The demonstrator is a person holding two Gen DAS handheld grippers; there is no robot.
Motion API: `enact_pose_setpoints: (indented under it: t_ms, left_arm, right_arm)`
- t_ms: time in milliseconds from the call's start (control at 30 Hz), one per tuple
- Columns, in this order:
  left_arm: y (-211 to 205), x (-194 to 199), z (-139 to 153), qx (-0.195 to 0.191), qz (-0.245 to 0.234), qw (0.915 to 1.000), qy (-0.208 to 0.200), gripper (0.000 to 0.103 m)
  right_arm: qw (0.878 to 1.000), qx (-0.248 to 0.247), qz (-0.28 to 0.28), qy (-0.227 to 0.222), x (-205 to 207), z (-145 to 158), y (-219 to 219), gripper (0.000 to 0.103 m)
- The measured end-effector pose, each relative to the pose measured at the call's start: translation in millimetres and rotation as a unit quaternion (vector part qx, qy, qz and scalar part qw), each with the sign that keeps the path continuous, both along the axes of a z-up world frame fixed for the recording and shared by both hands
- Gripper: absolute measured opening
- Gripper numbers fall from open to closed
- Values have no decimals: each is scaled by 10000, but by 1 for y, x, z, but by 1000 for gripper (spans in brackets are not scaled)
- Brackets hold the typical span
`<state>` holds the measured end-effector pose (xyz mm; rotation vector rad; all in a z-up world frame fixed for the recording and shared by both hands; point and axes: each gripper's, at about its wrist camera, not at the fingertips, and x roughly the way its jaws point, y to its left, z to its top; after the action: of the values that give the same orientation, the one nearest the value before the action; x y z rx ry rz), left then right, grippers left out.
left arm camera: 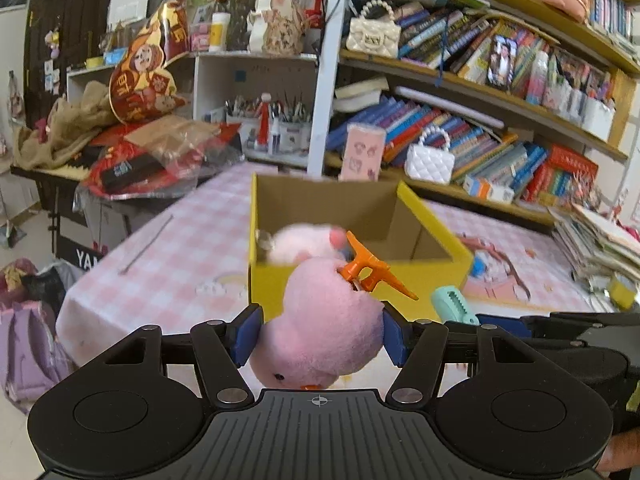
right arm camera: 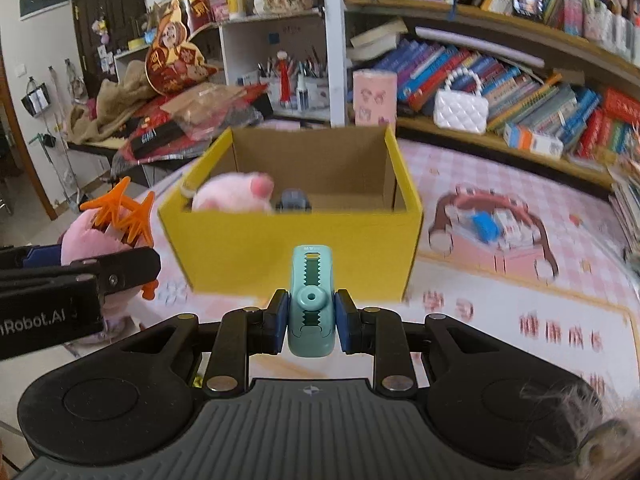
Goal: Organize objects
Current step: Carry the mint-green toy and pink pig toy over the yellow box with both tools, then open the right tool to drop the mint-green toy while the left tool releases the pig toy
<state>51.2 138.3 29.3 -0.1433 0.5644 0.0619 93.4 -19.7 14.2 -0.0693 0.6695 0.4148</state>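
My left gripper [left arm camera: 320,334] is shut on a pink plush bird [left arm camera: 320,328] with orange feet [left arm camera: 368,268], held upside down just before the yellow cardboard box [left arm camera: 276,284]. My right gripper [right arm camera: 311,320] is shut on a teal clip-like tool [right arm camera: 311,300] with a toothed slot, in front of the same yellow box [right arm camera: 292,248]. In the box lie a pink plush toy [right arm camera: 232,196] and a small grey object [right arm camera: 294,200]. The right wrist view shows the left gripper [right arm camera: 80,272] with the plush bird [right arm camera: 86,236] at the left. In the left wrist view the teal tool [left arm camera: 454,304] shows at the right.
The box stands on a table with a pink checked cloth [left arm camera: 180,248] and a printed mat [right arm camera: 500,280]. A small blue object [right arm camera: 486,226] lies on the mat right of the box. Crowded bookshelves [left arm camera: 480,100] run behind; a cluttered side table [left arm camera: 132,160] stands at the left.
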Motion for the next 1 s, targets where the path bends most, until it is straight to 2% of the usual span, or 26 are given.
enact_pose_setpoints:
  t_ms: [233, 367, 667, 800, 1000]
  left_arm:
    - [-3, 51, 18, 54, 119, 9995, -298, 61]
    - [-6, 88, 20, 125, 184, 9992, -345, 61]
    - [-6, 168, 0, 258, 346, 9991, 17, 61]
    - [0, 193, -13, 308, 438, 9981, 318, 62]
    - [2, 211, -28, 348, 461, 9965, 607, 62]
  right_arm:
    - [9992, 75, 207, -336, 58, 19, 7, 24]
    - [9985, -40, 381, -398, 95, 15, 13, 24]
    - [9972, -395, 632, -26, 168, -20, 30, 24]
    - [9958, -502, 758, 117, 186, -32, 35, 24]
    - [9942, -555, 888, 260, 197, -41, 42, 24]
